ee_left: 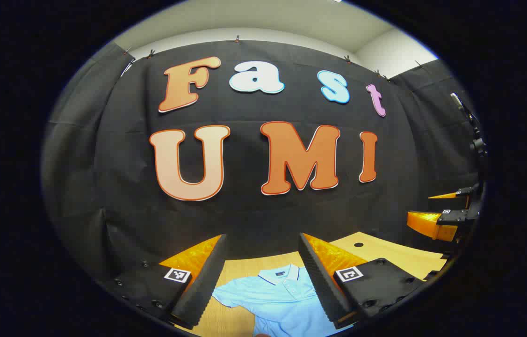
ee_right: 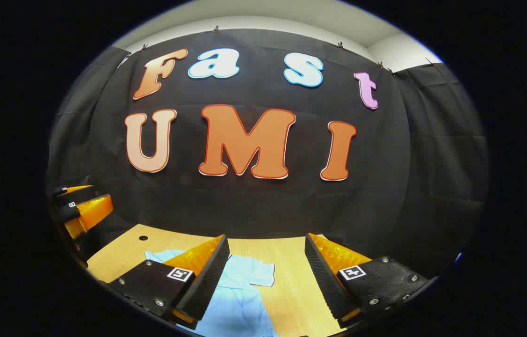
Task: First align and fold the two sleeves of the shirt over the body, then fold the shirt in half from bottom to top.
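The light blue shirt (ee_left: 282,299) lies flat on the wooden counter (ee_right: 286,262). The left claw (ee_left: 261,276) hangs above its collar, fingers apart; the right claw (ee_right: 265,276) hangs above its sleeve, fingers apart.

Both views raised, wall-facing, sharing shirt (ee_left: 282,299) on table (ee_right: 286,276).

I see soft matt cloth on the shirt (ee_left: 282,299), smooth pale wood grain on the table (ee_right: 291,281), ribbed inner faces on my left gripper (ee_left: 261,276), matt black cloth wall (ee_left: 254,220) behind.
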{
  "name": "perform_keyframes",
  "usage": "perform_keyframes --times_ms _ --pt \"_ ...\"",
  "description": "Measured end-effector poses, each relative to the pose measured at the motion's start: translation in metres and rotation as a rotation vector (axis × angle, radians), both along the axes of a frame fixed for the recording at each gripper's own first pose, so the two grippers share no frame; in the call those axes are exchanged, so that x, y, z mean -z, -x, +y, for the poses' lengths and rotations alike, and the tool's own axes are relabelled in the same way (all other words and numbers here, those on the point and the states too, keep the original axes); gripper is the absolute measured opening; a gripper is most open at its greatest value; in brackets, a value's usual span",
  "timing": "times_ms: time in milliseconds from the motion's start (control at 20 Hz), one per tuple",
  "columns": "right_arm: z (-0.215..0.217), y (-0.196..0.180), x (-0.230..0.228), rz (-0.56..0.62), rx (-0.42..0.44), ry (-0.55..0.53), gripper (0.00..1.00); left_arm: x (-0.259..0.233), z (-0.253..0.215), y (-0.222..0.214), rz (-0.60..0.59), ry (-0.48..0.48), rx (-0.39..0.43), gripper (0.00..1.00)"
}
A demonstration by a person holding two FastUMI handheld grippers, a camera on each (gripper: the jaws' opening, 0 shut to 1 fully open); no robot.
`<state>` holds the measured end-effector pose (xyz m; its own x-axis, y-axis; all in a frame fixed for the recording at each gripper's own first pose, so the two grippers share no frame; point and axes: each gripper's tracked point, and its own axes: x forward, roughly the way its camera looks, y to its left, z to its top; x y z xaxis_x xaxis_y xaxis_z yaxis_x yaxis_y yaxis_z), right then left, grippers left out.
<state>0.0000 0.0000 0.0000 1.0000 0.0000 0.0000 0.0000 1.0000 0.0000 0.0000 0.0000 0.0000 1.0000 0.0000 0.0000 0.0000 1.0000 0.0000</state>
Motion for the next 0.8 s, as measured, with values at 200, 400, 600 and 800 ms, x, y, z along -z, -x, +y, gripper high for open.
perform_keyframes --times_ms 200,400,600,800 --pt "0.006 -0.001 -0.001 0.009 0.026 0.01 0.98 0.004 0.006 0.0 -0.006 -0.012 0.016 0.97" --pt "0.01 -0.005 -0.002 0.003 0.03 0.027 0.97 -0.003 0.004 -0.003 -0.031 -0.025 0.027 0.96" --pt "0.012 -0.022 0.011 0.047 -0.014 0.053 0.98 -0.009 0.0 -0.006 -0.057 -0.028 0.0 0.96" --pt "-0.001 -0.053 0.035 0.122 -0.049 0.086 0.97 -0.003 -0.017 -0.011 -0.052 -0.03 -0.035 0.97"
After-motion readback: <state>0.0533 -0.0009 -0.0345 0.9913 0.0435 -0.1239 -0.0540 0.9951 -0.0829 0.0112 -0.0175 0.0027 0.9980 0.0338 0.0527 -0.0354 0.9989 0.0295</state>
